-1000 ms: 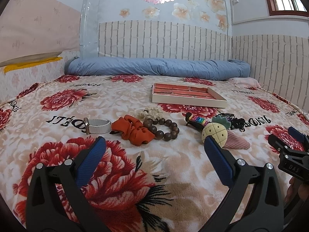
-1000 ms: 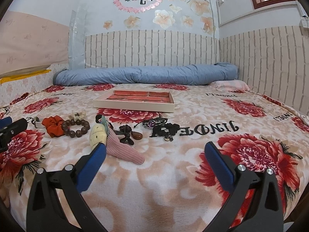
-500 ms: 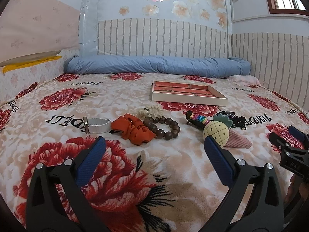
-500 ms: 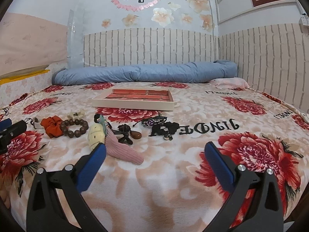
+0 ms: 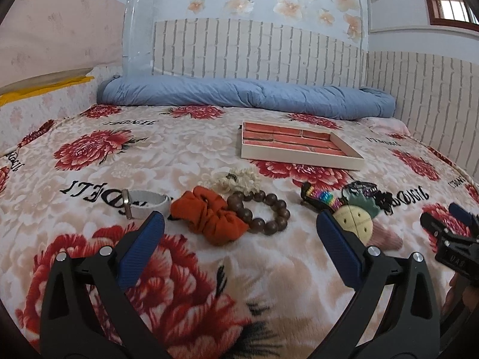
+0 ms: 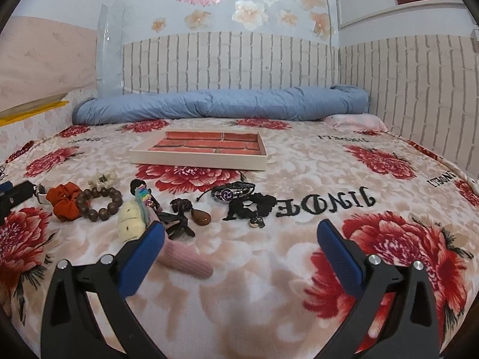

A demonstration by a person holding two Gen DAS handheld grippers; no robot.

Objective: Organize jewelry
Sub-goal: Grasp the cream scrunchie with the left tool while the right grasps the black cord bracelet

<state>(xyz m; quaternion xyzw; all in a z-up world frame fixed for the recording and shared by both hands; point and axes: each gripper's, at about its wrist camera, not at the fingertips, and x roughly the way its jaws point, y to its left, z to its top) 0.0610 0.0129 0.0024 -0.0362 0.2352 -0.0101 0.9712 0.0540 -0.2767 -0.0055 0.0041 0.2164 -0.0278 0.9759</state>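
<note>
A shallow jewelry tray (image 5: 302, 160) with a red lining lies on the bed; it also shows in the right wrist view (image 6: 197, 159). In front of it lies a row of items: a white strap (image 5: 143, 202), an orange scrunchie (image 5: 209, 214), a wooden bead bracelet (image 5: 260, 212), a cream scrunchie (image 5: 236, 179), a pineapple clip (image 5: 356, 221), a dark pendant bracelet (image 6: 232, 193) and a brown stone pendant (image 6: 202, 217). My left gripper (image 5: 239, 230) is open and empty just short of the orange scrunchie. My right gripper (image 6: 239, 239) is open and empty near the black items.
A floral blanket (image 6: 374, 239) covers the bed. A rolled blue quilt (image 5: 239, 95) lies along the brick-pattern headboard wall. A wall runs close along the right side (image 6: 419, 95). The right gripper shows at the right edge of the left wrist view (image 5: 455, 239).
Both grippers have moved forward and tilted down, so the items and tray sit closer and lower in view. Both stay open and empty.
</note>
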